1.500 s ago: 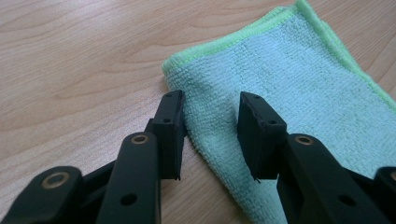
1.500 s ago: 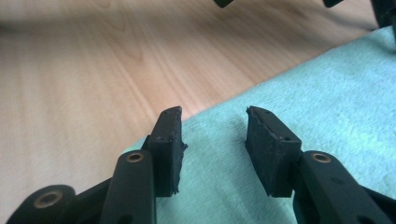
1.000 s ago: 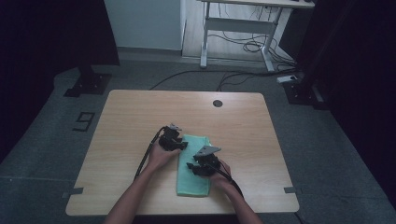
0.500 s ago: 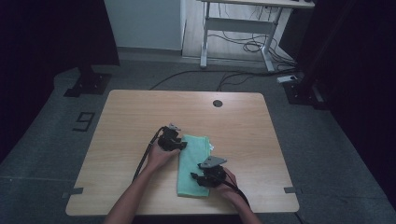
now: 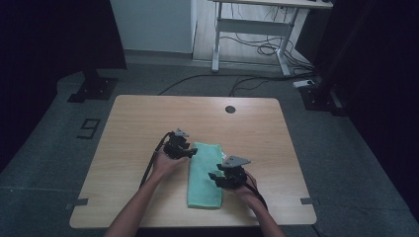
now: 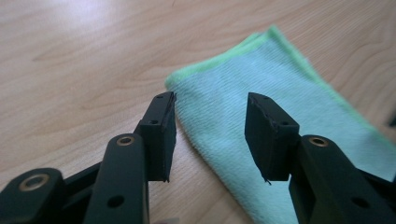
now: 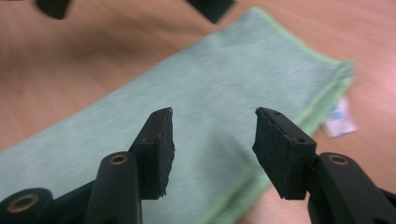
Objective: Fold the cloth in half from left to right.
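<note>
The folded cloth shows pale mint green, with a brighter lime-green edging in the left gripper view, and a small white tag bearing a blue mark. The table is light wood with a fine grain, plus one dark round spot. Both grippers, left and right, are black, with brass-coloured rivets.

The table has a light wooden top with rounded corners — a small dark round hole sits near its far edge, a little right of the middle. On the near half lies a folded green cloth, long and narrow, flat on the wood. A small white label sticks out at one corner of the cloth.
</note>
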The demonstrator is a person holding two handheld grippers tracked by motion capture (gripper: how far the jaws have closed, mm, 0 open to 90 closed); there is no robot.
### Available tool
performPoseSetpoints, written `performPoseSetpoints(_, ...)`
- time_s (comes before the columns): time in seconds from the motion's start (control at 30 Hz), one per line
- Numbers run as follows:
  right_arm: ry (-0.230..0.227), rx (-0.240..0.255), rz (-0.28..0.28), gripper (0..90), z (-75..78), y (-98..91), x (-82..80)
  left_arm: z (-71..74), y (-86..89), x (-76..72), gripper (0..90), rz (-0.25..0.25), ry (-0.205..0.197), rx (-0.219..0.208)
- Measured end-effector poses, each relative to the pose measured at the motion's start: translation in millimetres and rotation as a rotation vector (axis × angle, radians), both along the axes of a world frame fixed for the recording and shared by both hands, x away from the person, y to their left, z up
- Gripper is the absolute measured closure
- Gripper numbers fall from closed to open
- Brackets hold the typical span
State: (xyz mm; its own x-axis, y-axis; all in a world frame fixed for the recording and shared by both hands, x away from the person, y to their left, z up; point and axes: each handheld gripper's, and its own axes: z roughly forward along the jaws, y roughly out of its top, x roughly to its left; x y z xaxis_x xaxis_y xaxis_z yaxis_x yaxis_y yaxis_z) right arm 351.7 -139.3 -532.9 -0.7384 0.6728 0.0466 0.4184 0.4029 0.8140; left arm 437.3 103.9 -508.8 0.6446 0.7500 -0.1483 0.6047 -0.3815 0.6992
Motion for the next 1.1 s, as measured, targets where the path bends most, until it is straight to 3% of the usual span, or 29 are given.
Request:
performPoseSetpoints(0.2, 0.003, 0.021, -0.045, 45.3, 4.3, -8.1, 16.2, 4.0, 2.5, -1.6, 48.6, 0.002, -0.016, -0.009)
performPoseSetpoints(0.5, 0.018, 0.034, -0.095, 44.5, 4.5, -13.7, 49.6, -0.3, 5.4, 10.4, 46.8, 0.029, -0.014, -0.031)
performPoseSetpoints(1.1, 0.049, 0.042, -0.154, 43.8, -2.5, -21.5, 74.5, -6.3, 10.6, 22.1, 44.3, 0.056, 0.009, -0.041)
